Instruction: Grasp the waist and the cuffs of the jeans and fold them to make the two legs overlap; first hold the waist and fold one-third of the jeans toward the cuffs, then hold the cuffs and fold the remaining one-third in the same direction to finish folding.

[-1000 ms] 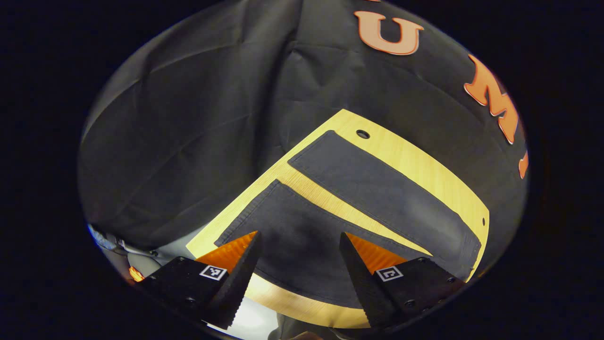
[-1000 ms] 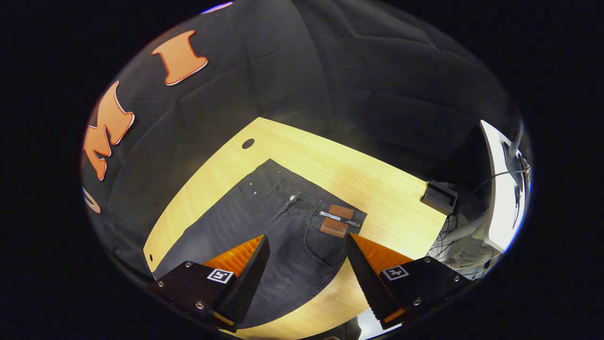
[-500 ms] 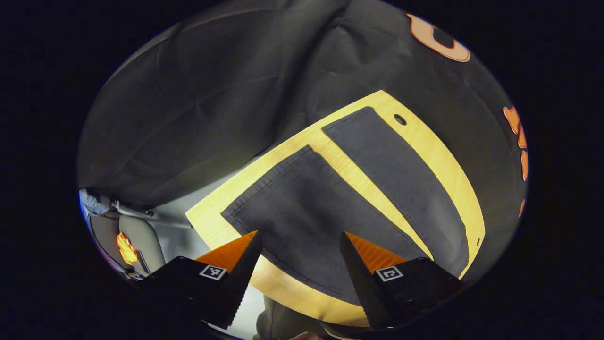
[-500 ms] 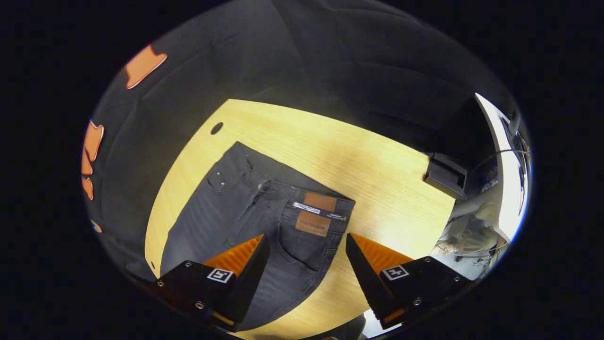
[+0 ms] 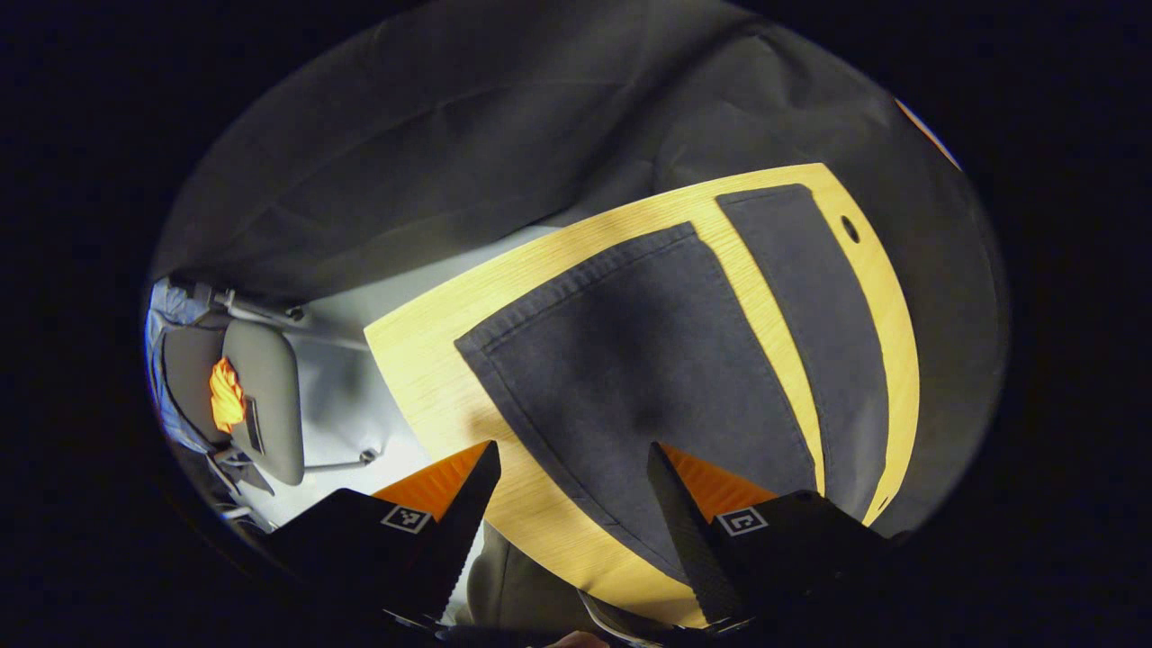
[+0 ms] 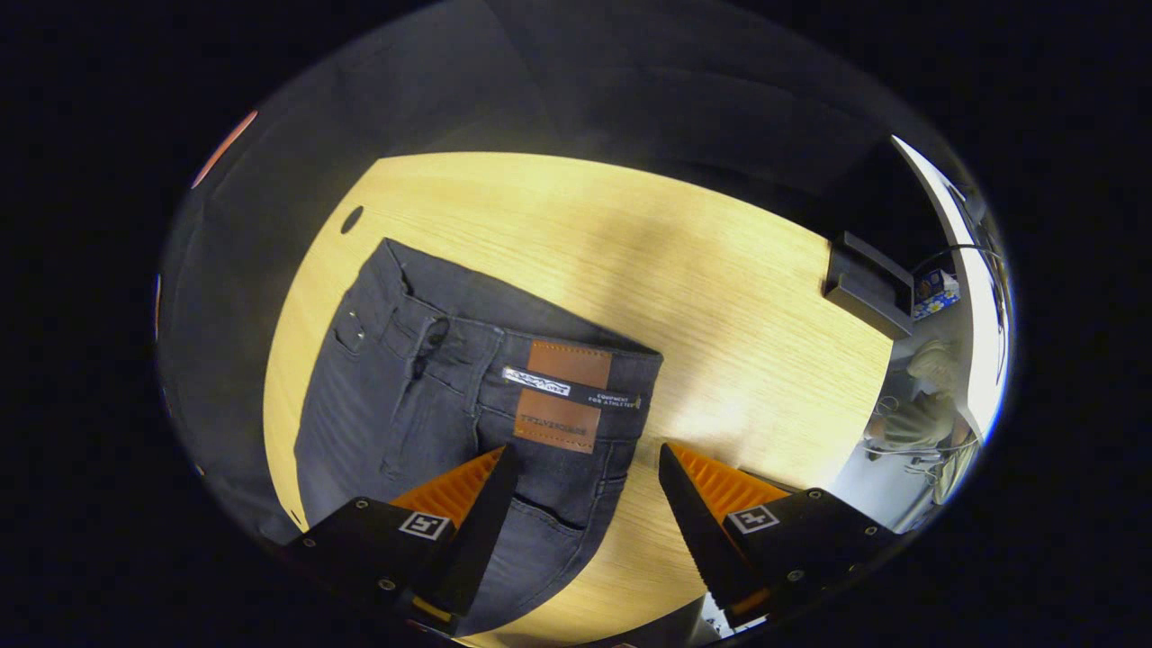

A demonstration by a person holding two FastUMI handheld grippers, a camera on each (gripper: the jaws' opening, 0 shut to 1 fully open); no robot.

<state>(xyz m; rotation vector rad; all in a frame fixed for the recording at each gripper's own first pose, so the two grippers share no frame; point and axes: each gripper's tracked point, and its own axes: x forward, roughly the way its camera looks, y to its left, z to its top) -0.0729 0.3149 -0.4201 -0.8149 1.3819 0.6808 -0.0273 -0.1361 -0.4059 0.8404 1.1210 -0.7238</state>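
Note:
Dark grey jeans lie flat on a light wooden table [image 6: 720, 297]. In the right gripper view the waist [image 6: 504, 342] with its brown leather patch [image 6: 567, 364] is spread out ahead. My right gripper [image 6: 585, 504] hovers open above the waist's near corner, holding nothing. The left gripper view looks over the two legs: the near leg [image 5: 648, 360] ends in a cuff [image 5: 576, 274] toward the table's left edge, and the far leg [image 5: 810, 297] lies apart from it across a strip of bare wood. Above the near leg's lower edge my left gripper [image 5: 571, 504] is open and holds nothing.
A small black box [image 6: 864, 283] sits on the table's far right corner. A cable hole [image 6: 352, 219] is in the tabletop near the waist. A grey chair [image 5: 261, 396] stands on the floor left of the table. White furniture and cables [image 6: 954, 360] are at the right.
Both views have swung. The legs and cuffs have come nearer in the left gripper view, and the waist larger and nearer in the right gripper view. Both grippers stayed open.

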